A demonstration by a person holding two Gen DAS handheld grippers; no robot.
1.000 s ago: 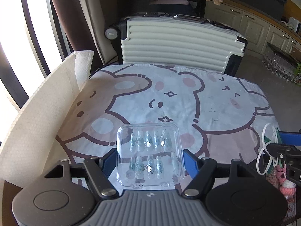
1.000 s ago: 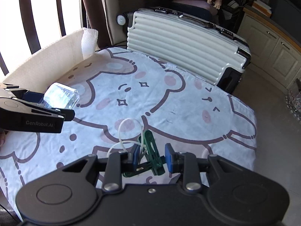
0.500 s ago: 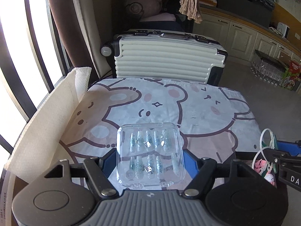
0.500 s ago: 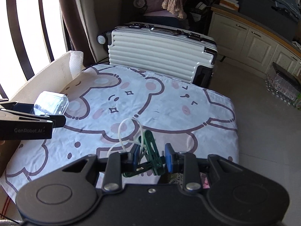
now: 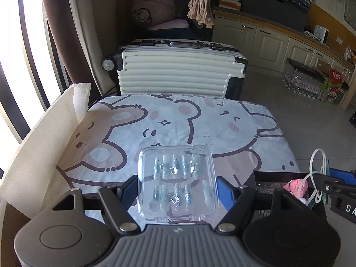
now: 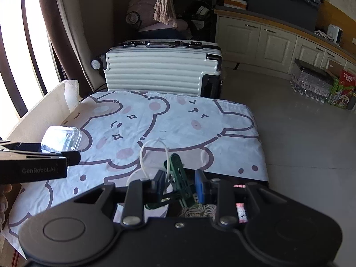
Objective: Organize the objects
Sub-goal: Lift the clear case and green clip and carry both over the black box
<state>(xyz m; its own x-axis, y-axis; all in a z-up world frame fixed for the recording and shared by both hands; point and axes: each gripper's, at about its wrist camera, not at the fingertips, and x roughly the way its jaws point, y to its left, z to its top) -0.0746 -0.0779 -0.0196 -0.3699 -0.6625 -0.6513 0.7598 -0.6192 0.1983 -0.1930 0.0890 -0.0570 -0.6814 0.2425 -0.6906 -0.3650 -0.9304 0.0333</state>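
Left gripper (image 5: 176, 189) angled downward, jaws clamped on clear case (image 5: 176, 181). Right gripper (image 6: 181, 183) angled downward, pinching green clip (image 6: 181, 182).

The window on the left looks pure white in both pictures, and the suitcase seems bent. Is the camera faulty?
No fault. In the left wrist view the window is blown out by daylight, and the fisheye lens bows the suitcase. In the right wrist view the same glare whitens the clear nail box; the cabinets curve too, and the room behind stays dim.
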